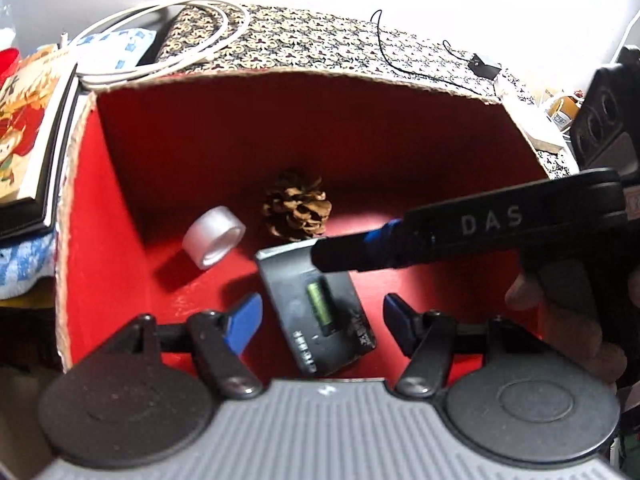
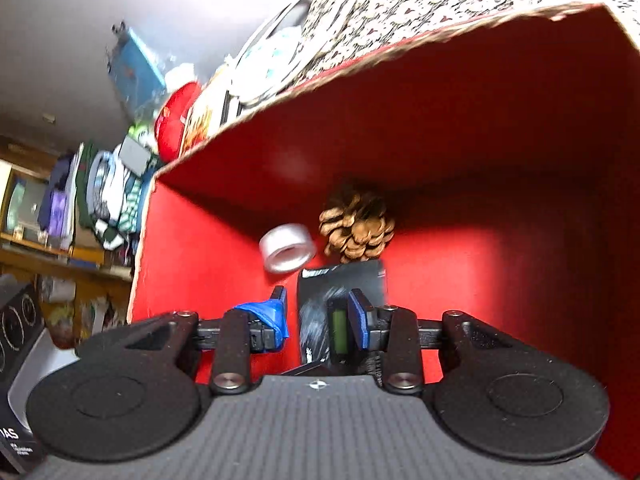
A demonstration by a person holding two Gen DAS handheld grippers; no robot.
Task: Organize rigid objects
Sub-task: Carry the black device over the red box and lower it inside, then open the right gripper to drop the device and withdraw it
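A red-lined cardboard box [image 1: 120, 200] holds a pine cone [image 1: 297, 208], a silver tape roll [image 1: 213, 237] and a black flat device with a green battery [image 1: 320, 312]. My left gripper [image 1: 320, 320] hovers open over the box, its jaws apart on either side of the device. My right gripper [image 1: 320, 258] reaches in from the right, its tip over the device's far end. In the right wrist view the right gripper [image 2: 318, 314] is open, jaws astride the black device [image 2: 320, 320], not closed on it. The pine cone [image 2: 356, 228] and tape roll [image 2: 286, 252] lie beyond.
A picture book [image 1: 28, 128] lies left of the box. White cable [image 1: 168, 40] and a black wire [image 1: 420, 64] lie on the patterned cloth [image 1: 320, 40] behind it. A cluttered shelf [image 2: 60, 240] shows at the left in the right wrist view.
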